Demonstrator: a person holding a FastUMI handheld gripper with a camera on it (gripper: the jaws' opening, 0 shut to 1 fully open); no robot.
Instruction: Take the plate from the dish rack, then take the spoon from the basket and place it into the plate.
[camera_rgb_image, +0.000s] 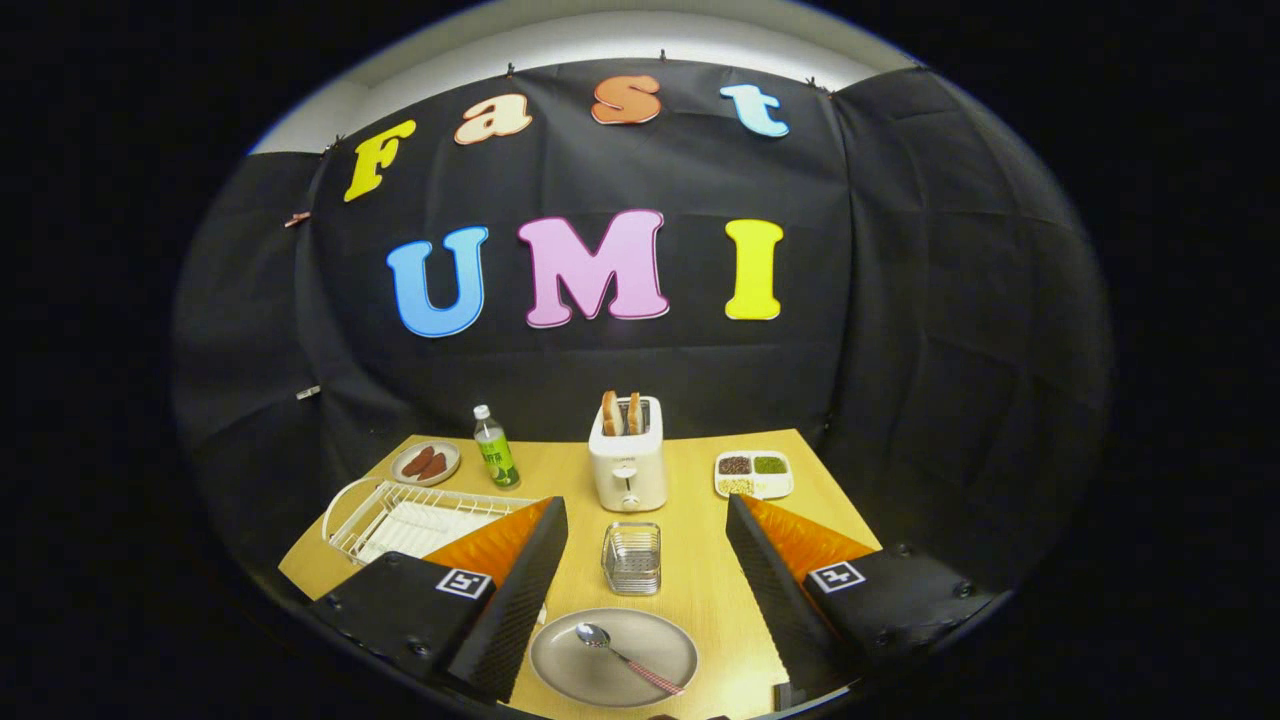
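On the wooden worktop (700, 600), a white toaster (627, 465) holds two bread slices (621, 412). A green-labelled bottle (494, 448) stands beside a small plate of sausages (425, 463). A divided tray of beans (753, 473) sits apart.

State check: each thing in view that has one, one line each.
Hand-held gripper: open, empty.
Grey round plate: flat on table, between the fingers.
Metal spoon with checked handle: lying in plate.
Wire mesh basket: upright, looks empty.
White wire dish rack: no plate.
White toaster: two slices sticking up.
Green bottle: upright, capped.
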